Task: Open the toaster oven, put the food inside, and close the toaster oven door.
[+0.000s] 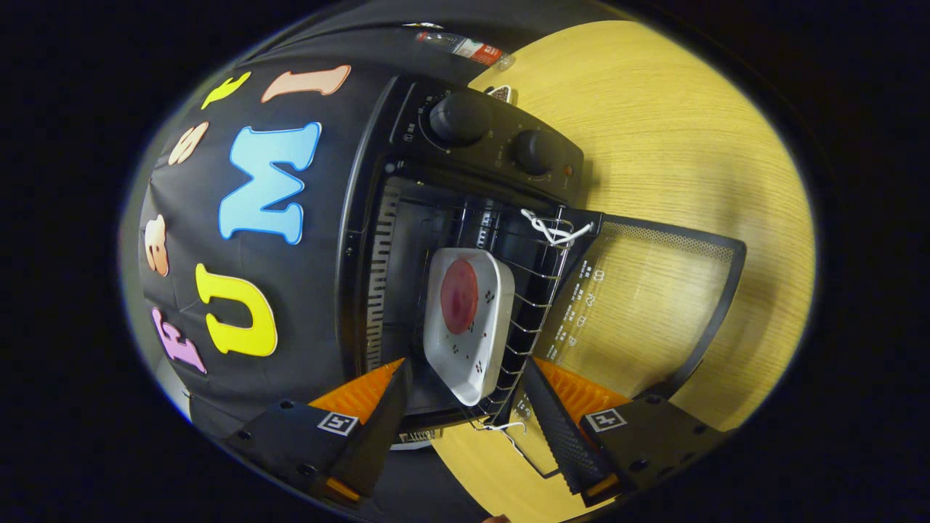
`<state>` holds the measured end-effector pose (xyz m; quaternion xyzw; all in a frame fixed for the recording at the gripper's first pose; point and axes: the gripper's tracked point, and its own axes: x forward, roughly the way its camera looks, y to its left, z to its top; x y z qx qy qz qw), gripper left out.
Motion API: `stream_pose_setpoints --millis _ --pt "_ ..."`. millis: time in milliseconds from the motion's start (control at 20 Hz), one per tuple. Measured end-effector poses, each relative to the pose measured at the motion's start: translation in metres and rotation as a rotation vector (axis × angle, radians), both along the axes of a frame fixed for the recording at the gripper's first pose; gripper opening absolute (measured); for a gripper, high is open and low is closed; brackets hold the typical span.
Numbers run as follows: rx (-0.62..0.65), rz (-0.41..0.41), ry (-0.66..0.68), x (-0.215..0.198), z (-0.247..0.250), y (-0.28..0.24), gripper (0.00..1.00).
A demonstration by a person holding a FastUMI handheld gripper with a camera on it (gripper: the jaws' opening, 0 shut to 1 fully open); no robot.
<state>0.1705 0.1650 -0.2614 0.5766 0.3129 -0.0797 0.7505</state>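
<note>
A black toaster oven with two knobs stands on the wooden table, seen rolled sideways. Its glass door hangs fully open, lying flat over the table. On the wire rack inside the cavity rests a white square plate carrying a round red slice of food. My gripper is open, its fingers spread on either side of the plate's near corner, and neither finger touches it. The plate lies just ahead of the fingers.
The light wooden table spreads past the oven and under the open door. A plastic bottle lies beyond the oven by the black cloth wall. A white cord is tied to the rack's far corner.
</note>
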Motion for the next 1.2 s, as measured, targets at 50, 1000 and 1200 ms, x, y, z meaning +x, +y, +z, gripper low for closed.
stream_pose_setpoints --millis 50,1000,1200 --pt "-0.030 0.056 -0.008 -0.008 0.001 0.006 0.97" --pt "-0.781 0.688 0.027 -0.118 -0.053 -0.017 0.98" --pt "-0.866 0.772 0.071 -0.123 -0.070 -0.019 0.98"
